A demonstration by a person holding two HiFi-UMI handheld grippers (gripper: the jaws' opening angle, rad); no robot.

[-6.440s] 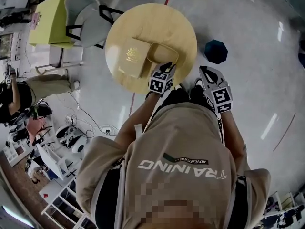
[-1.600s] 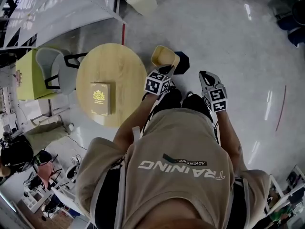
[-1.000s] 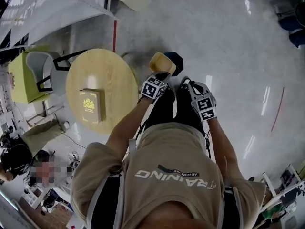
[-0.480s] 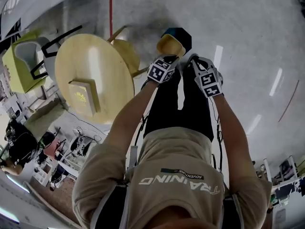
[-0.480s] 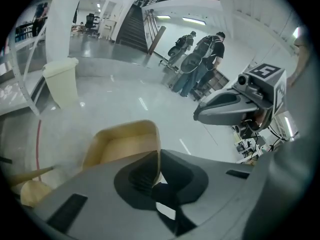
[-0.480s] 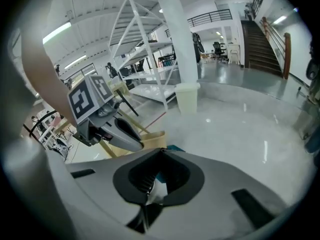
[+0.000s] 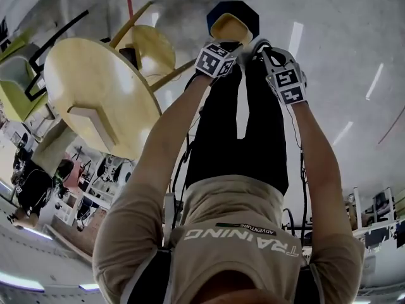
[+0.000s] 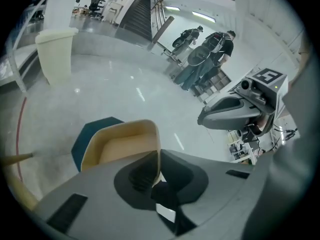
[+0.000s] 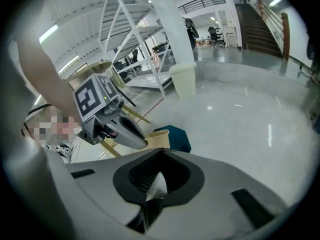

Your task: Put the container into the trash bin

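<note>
Between the left tongs [image 7: 229, 43], pinched by one wall, hangs the container [image 7: 231, 27]. The trash bin [image 7: 218, 9] lies beneath and just beyond, toward twelve o'clock. The right tongs [image 9: 160, 152] are pressed together, empty, at three o'clock.

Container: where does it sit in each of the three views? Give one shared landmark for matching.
Head view: container at top centre, overlapping the trash bin.
Left gripper view: lower left of centre, its wall clamped in the left tongs.
Right gripper view: a small tan sliver just left of centre.
Shared landmark: the dark teal trash bin, directly behind the container in every view.
</note>
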